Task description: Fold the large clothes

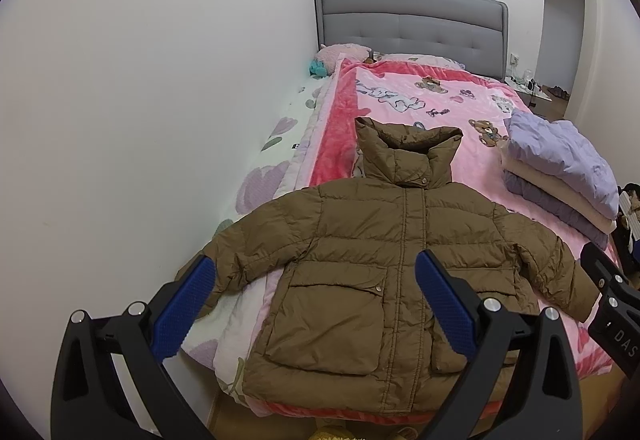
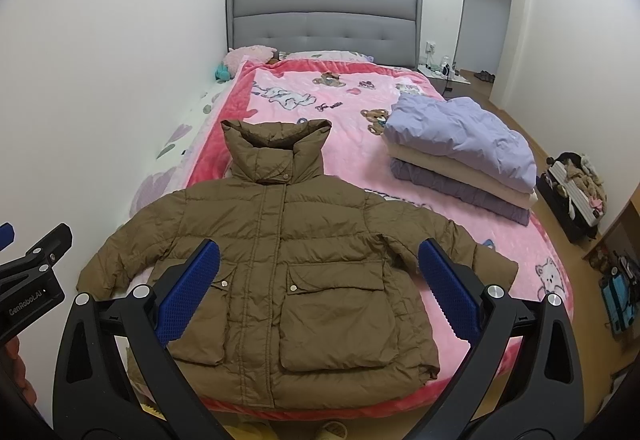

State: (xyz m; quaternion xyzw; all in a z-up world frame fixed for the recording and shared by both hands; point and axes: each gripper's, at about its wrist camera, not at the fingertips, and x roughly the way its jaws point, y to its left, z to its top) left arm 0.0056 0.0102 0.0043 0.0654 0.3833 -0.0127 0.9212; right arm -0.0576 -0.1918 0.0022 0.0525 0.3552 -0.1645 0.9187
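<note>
Quilted brown puffer jacket [image 2: 272, 272] spread flat, front up, sleeves out, at the foot edge of the bed [image 2: 500, 240] on plush pink blanket. Left tool [image 1: 316, 304] and right tool [image 2: 320, 292] both spread wide, gripping nothing.

Both views footward, facing headboard [image 1: 412, 16]

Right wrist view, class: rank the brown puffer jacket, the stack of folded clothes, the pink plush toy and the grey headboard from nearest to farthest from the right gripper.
1. Brown puffer jacket: spread flat directly under the right gripper, whose jaws stand open.
2. Stack of folded clothes: farther up the bed, right side.
3. Pink plush toy: far left, by the pillows.
4. Grey headboard: at the far wall.
</note>
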